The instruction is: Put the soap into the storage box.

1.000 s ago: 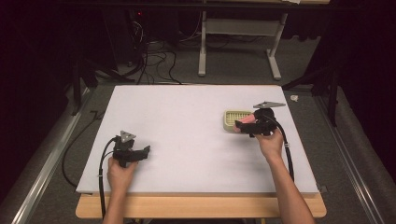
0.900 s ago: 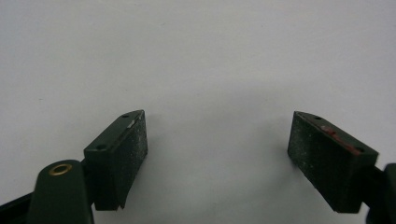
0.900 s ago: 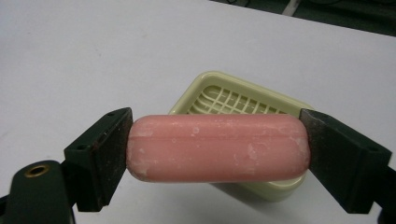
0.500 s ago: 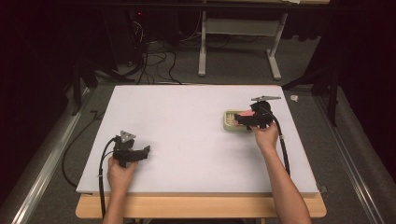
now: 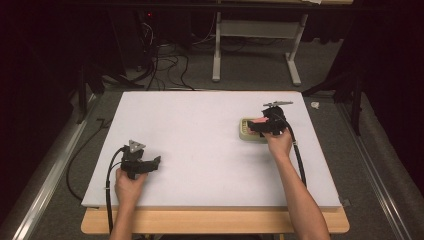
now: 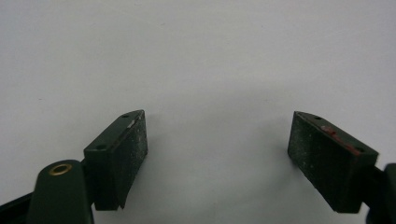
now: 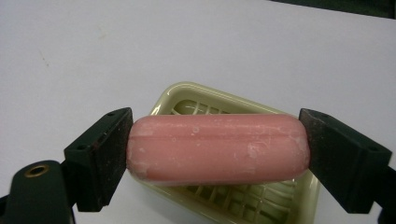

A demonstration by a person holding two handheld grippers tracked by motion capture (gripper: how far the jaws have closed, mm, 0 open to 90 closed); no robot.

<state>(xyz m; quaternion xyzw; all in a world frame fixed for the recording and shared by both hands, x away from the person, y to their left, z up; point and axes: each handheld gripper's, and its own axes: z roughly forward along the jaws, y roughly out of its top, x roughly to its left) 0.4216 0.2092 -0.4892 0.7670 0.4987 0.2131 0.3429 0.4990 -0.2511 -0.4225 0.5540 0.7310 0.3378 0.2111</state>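
Observation:
A pink bar of soap is clamped end to end in my right gripper, whose jaws are shut on its two short ends. It sits just over a pale cream soap dish with a slotted floor; whether it touches the dish I cannot tell. From the high view the right gripper, the soap and the dish are at the right of the white table board. My left gripper rests low at the front left. Its jaws are open over bare white surface.
The white board lies on a wooden table whose edge shows at the front. Behind the table are a dark floor with cables and a white desk frame. A small white scrap lies off the board's far right corner.
My right gripper has carried the soap a little to the left and away from the person, onto the spot over the dish. The left gripper has stayed put.

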